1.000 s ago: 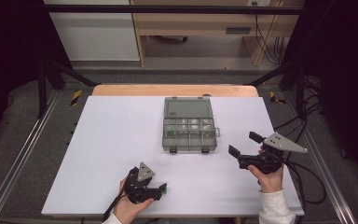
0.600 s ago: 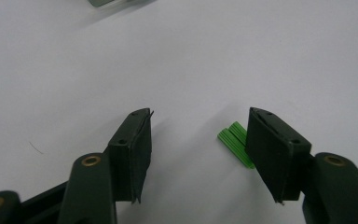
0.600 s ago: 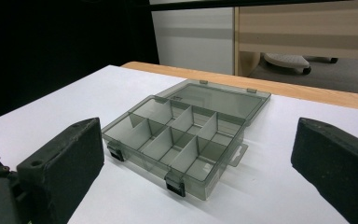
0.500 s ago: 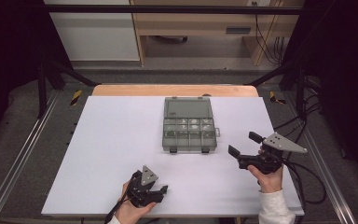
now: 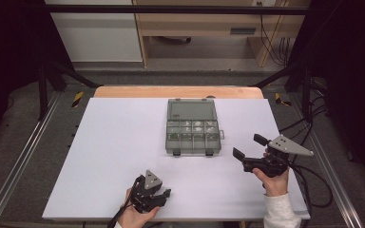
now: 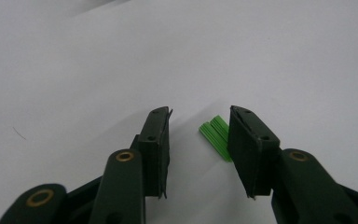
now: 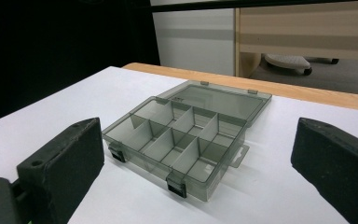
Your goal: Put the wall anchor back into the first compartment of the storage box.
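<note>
Holding my left gripper (image 5: pixel 164 194) low at the near edge of the white tabletop (image 5: pixel 114 142), jaws apart, a small ribbed green plastic piece (image 6: pixel 216 136) lying between them against the right-hand pad. Mid-table: smoky grey translucent plastic compartment box (image 5: pixel 192 137), lid folded open flat behind it, black latches on the near side. My right gripper (image 5: pixel 249 147) sits right of it, jaws wide apart, facing the box.
</note>
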Available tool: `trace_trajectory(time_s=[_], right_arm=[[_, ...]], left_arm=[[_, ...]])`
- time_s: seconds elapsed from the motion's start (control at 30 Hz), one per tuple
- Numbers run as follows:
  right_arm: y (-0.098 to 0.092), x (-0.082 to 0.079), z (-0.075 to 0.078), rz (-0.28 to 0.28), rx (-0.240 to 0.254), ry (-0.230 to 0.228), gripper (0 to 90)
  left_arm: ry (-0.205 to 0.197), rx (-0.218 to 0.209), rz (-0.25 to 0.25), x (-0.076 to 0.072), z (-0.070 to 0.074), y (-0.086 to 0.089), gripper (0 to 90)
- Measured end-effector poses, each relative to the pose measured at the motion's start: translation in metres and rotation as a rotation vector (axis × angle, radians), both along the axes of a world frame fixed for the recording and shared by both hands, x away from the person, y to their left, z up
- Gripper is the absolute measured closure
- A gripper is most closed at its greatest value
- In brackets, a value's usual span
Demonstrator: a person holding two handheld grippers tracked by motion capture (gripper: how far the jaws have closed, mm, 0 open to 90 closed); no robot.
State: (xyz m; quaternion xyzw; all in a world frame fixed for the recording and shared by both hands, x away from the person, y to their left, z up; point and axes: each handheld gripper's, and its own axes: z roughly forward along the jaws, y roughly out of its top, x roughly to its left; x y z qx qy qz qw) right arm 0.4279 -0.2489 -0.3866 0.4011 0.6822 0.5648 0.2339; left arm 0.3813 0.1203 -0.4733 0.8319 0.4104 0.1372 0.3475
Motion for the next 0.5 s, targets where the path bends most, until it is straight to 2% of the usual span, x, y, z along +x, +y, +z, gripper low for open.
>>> trace_trajectory(time_s=[0.3,0.33,0.5], right_arm=[[-0.0002,-0.0001,0.0001,0.001,0.000,-0.004,2.8],[-0.0001,0.0000,0.0000,0.001,-0.001,-0.004,2.8],[0.0001,-0.0004,0.0004,0.000,0.000,-0.002,2.8]], left_arm=[[0.020,0.008,0.006,0.0000,0.0007,0.0014,62.3],[0.016,0.009,0.007,-0.0004,-0.0001,0.0008,64.7],[0.010,0.027,0.004,-0.0020,0.0003,-0.0008,65.2]])
